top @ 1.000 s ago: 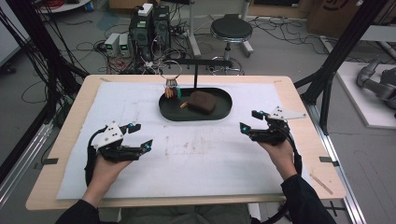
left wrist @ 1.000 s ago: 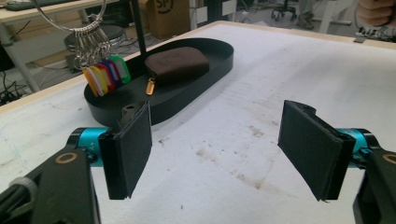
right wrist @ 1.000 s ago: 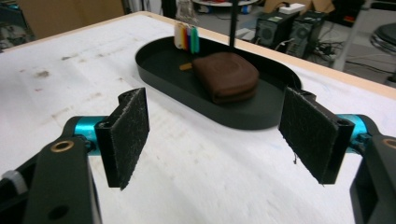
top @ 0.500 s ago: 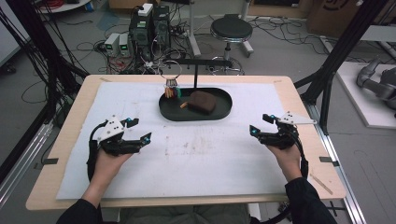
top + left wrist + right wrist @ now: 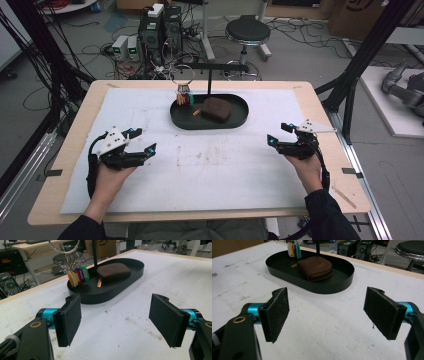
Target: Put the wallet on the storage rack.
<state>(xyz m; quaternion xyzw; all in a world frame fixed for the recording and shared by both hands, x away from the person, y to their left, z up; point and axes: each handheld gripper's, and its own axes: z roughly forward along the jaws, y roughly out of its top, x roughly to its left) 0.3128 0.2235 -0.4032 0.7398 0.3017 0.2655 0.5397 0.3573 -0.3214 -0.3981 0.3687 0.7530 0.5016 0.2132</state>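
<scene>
Moved: both grippers have drawn back toward the desk's 6 o'clock edge since 1 s ago; the right one also went out toward 3 o'clock. Tray and contents unchanged.
Tray (image 5: 240,120): black oval, at 12 o'clock on the desk (image 5: 65,150), approx. centre; a thin black post rises from its far side.
Pouch (image 5: 216,108): brown, zippered, lying inside the tray's right half; zip pull points toward the key tags.
Key ring (image 5: 184,80): hangs over the tray's left end w/ coloured tags (image 5: 78,275) in orange, yellow, red, blue, green; tags reach the tray floor.
In the way: bare white mat btwn grippers and tray.
Writing: no readable text on tags or pouch.
Left gripper (image 5: 139,141): at 8 o'clock, jaws wide, holding nothing, well apart from tray.
Right gripper (image 5: 277,134): at 4 o'clock, jaws wide, holding nothing, well apart from tray.
</scene>
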